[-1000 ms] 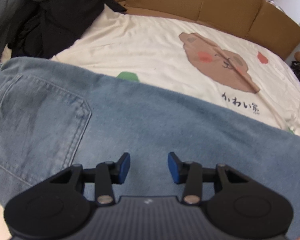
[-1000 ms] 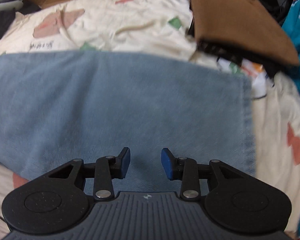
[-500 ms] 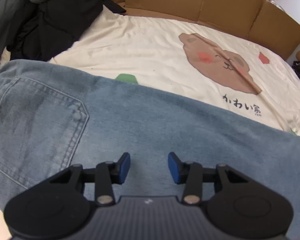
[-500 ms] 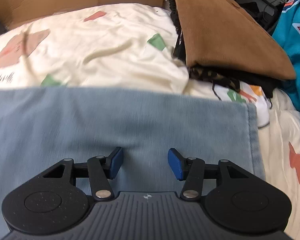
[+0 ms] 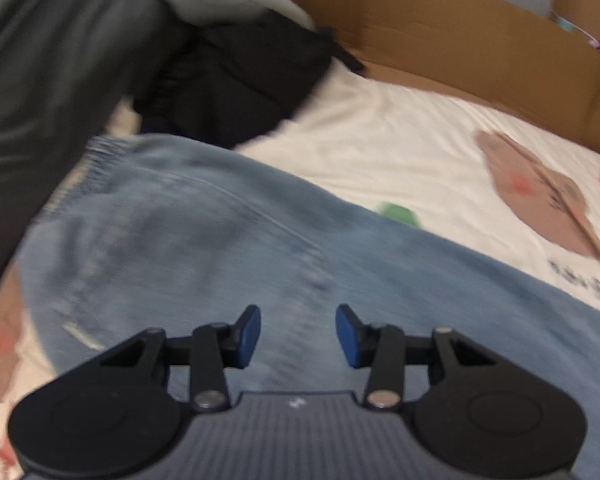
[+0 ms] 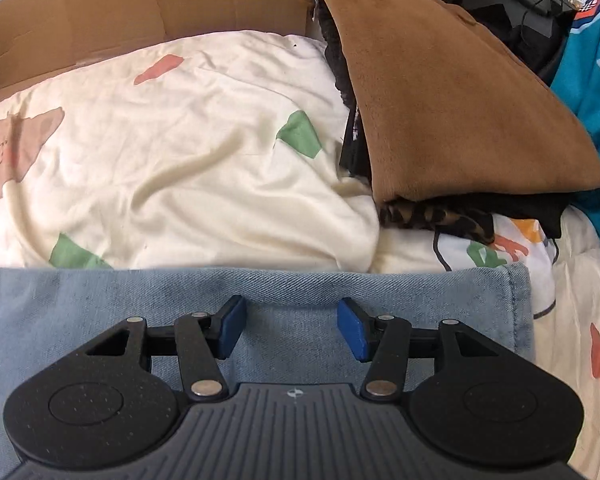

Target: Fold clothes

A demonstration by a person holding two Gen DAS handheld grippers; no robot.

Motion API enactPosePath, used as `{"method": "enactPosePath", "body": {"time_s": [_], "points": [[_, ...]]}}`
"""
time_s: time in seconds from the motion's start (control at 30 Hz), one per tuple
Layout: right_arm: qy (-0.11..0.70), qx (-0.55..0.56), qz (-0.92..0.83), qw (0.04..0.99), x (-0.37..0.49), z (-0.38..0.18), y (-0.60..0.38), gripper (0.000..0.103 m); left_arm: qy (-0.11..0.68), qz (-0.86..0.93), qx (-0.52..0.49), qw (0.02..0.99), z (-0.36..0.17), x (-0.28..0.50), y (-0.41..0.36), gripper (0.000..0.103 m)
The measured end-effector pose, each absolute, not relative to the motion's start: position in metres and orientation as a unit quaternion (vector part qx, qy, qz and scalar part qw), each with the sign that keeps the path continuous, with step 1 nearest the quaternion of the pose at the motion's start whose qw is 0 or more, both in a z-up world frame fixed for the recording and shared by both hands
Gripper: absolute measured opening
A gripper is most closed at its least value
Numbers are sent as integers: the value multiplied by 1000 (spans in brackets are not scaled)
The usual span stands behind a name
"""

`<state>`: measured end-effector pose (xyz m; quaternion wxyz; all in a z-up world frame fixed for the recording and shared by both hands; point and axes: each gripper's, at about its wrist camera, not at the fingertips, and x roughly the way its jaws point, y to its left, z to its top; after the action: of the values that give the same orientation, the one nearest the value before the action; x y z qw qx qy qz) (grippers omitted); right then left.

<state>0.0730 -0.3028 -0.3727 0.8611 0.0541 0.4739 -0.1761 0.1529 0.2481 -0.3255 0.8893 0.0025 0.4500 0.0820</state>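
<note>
Left wrist view: blurred now, swung toward the dark clothes pile, more of it showing than before. Cream cotton bed sheet, bear print with small illegible writing. Blue denim jeans spread flat across the bed. Left hand-held gripper open, empty. Right hand-held gripper just widened, empty, over the hem.

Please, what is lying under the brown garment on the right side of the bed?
Under the brown garment a black garment and a leopard-print fabric stick out at its lower edge, resting on the cream bedsheet. How far they extend beneath, or whether more is there, is covered.
</note>
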Motion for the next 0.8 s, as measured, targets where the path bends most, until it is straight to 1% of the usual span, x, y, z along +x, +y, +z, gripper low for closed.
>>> {"method": "enactPosePath", "body": {"time_s": [0.27,0.47,0.5,0.6,0.7,0.8], "points": [[484,56,-173,856,75,-369,-304,57,399,194,14,896,-313,152,305,45],[488,43,-161,857,73,-369,-304,57,385,206,10,900,-310,176,327,44],[489,43,-160,857,74,-369,-304,57,387,204,6,899,-312,183,329,44],[490,39,-158,856,75,-369,-303,57,404,205,-26,891,-328,200,336,33],[491,37,-154,857,74,-369,-304,56,421,208,-42,882,-345,212,343,33],[491,37,-151,857,73,-370,-305,56,420,204,-42,883,-356,217,348,36]]}}
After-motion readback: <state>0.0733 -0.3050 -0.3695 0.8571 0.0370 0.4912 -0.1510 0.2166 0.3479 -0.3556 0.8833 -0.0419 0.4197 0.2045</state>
